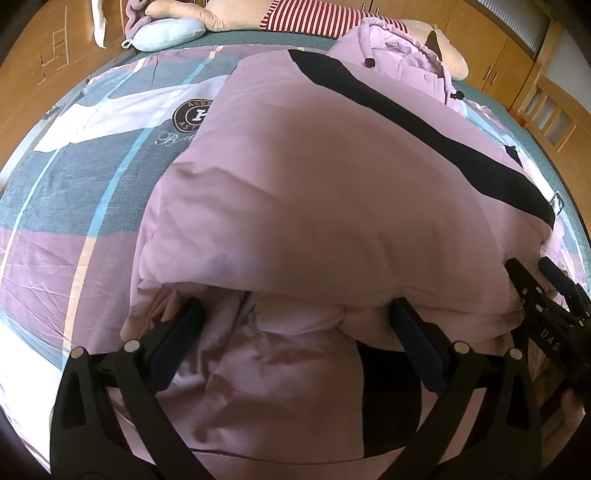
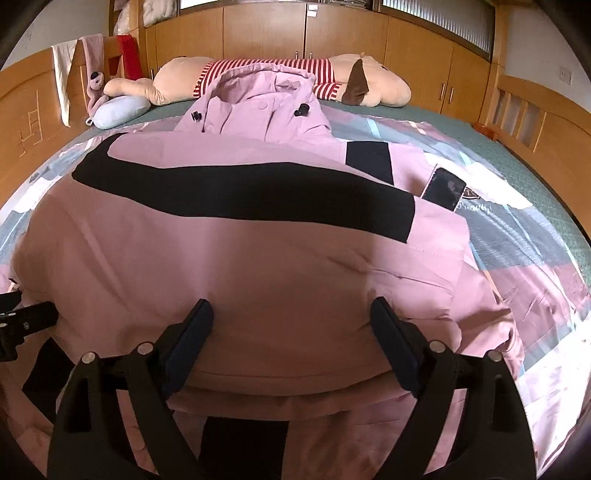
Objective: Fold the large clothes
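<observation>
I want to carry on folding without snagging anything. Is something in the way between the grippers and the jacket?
Nothing visible stands between them: both the left gripper and the right gripper sit open right at the pink jacket. A phone lies against the jacket's far right edge.

The left tongs (image 1: 297, 325) stand spread over the folded pink jacket (image 1: 314, 192) on the bed (image 1: 74, 206).

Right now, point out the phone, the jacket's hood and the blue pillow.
phone (image 2: 444, 187): right wrist view, middle of its screen.
jacket's hood (image 2: 264, 83): right wrist view, hood lining.
blue pillow (image 1: 168, 33): left wrist view, its middle.
</observation>
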{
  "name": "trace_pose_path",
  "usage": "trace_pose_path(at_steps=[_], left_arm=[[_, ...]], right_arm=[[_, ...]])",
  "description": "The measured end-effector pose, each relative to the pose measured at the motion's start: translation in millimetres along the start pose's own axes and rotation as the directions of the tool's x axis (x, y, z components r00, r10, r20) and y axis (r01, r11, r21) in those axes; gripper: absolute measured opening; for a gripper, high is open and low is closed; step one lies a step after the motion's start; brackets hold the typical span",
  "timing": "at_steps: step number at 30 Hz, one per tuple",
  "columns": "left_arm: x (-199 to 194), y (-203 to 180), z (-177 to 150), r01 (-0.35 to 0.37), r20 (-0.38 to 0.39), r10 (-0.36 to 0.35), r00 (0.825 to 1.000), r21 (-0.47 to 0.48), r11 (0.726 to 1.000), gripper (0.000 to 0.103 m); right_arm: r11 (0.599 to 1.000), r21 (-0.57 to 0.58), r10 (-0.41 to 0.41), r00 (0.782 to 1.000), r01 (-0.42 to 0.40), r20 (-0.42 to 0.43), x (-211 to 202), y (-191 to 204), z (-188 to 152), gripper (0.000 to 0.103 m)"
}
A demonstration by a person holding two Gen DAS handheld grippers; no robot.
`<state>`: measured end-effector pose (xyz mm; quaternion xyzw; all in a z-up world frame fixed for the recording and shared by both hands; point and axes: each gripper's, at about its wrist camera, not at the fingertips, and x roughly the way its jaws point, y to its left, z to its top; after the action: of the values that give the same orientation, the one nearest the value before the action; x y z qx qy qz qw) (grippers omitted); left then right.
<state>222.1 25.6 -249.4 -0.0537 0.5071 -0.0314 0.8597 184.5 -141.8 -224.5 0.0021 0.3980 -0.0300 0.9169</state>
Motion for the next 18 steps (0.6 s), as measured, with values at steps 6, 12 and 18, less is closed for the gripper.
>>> trace_pose_path(at_steps=[6, 12, 18], left_arm=[[0.0, -0.2, 0.4, -0.001, 0.0, 0.001, 1.0, 0.0, 1.0, 0.101], [-22.3, 15.7, 1.0, 0.12, 0.111, -0.107, 0.988, -0.126, 0.985, 0.101], [-1.8, 19.2, 4.1, 0.074, 0.01, -0.073, 0.997, -0.105, 0.992, 0.101]], right_arm=[[0.999, 0.054, 0.0, 0.989, -0.008, 0.149, -27.4, -8.9, 4.3, 0.088], [0.999, 0.004, -0.044, 0.999, 0.044, -0.014, 3.3, -1.5, 1.1, 0.093], [0.999, 0.036, -0.018, 0.995, 0.015, 0.095, -26.7, -5.1, 7.1, 0.093]])
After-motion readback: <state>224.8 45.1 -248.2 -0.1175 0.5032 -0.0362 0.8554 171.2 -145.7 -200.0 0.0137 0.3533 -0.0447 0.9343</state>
